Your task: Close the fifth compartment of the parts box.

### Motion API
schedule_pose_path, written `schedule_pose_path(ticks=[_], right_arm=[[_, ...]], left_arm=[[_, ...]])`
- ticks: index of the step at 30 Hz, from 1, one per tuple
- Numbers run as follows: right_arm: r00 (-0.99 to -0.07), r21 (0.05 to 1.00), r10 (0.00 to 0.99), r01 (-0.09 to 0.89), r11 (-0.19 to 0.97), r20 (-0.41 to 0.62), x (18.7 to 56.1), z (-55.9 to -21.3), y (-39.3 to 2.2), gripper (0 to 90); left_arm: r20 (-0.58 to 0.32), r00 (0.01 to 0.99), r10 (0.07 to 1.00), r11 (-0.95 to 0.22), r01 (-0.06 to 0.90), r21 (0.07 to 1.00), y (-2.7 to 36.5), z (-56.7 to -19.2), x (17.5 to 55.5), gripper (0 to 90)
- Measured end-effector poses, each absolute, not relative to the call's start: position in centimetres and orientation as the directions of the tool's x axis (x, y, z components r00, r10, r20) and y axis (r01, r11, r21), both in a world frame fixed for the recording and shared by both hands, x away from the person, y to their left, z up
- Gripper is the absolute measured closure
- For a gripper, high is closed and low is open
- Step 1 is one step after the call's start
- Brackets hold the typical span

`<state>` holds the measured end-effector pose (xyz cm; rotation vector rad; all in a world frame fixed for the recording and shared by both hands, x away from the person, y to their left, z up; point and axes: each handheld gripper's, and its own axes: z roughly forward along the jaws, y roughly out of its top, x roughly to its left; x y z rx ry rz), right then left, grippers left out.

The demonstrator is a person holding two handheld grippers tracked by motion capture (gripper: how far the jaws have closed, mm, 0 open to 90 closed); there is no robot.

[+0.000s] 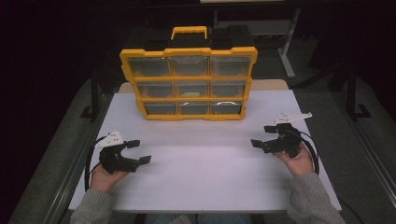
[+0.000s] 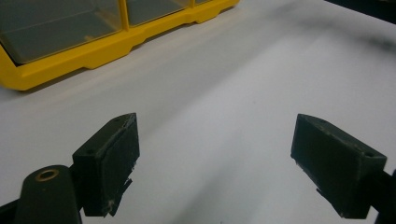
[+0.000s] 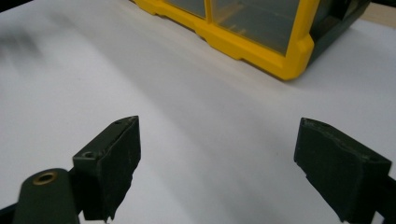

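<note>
Resting low at the table's (image 1: 205, 172) left, the left gripper (image 1: 139, 151) has its jaws spread and empty. Between and beyond both stands the yellow organizer (image 1: 188, 84), upright, drawers shut. At right, the right gripper (image 1: 262, 136) is likewise spread. Likely the start: next, reach forward to a drawer.

Grey knit sleeves (image 1: 306, 198) — black tongs (image 1: 139, 151), looping black cables (image 1: 88, 158).
</note>
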<state>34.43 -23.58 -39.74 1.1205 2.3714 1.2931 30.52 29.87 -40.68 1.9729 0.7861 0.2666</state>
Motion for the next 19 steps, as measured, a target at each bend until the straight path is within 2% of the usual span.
schedule_pose_path(ticks=[10, 19], right_arm=[[-0.658, 0.793, 0.732, 0.535, 0.292, 0.174, 33.0, -42.3, -25.0, 13.6], [-0.667, 0.799, 0.731, 0.515, 0.311, 0.146, 32.3, -42.0, -25.0, 13.6]], left_arm=[[-0.145, 0.769, 0.622, -0.332, 0.428, 0.841, 29.5, -41.4, 30.6, 15.5], [-0.137, 0.777, 0.614, -0.358, 0.430, 0.829, 29.4, -42.0, 30.8, 15.6]])
